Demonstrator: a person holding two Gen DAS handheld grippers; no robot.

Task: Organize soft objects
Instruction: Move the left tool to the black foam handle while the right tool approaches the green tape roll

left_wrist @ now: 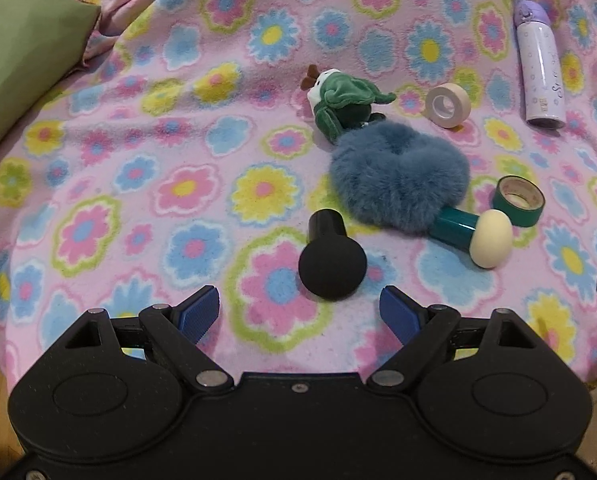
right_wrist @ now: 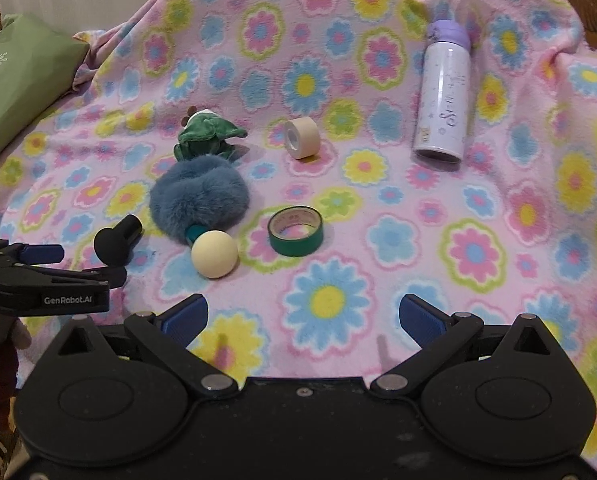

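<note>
1. The left claw (left_wrist: 298, 314) hangs low over the flowered fleece blanket (left_wrist: 146, 184), its blue pads (left_wrist: 200, 314) spread wide with nothing between them, pointing at the black ball-headed massage attachment (left_wrist: 332, 266) just ahead.
2. The right claw (right_wrist: 303, 320) is likewise spread and bare, level above the blanket and aimed toward the green tape roll (right_wrist: 295, 231). In its view the left claw comes in from the left edge, tips close to the black attachment.
3. The landmark is the blue furry scrunchie (left_wrist: 398, 184), near the blanket's middle.
4. The green plush toy (left_wrist: 340, 100) lies touching its far side.
5. A teal-stemmed attachment with a cream ball head (left_wrist: 490, 244) pokes from under its near-right edge.
6. The beige tape roll (left_wrist: 447, 105) sits beyond it to the right; the lilac bottle (left_wrist: 538, 68) lies well apart, farther right.
7. A green cushion (left_wrist: 22, 68) rests far to its left.
</note>
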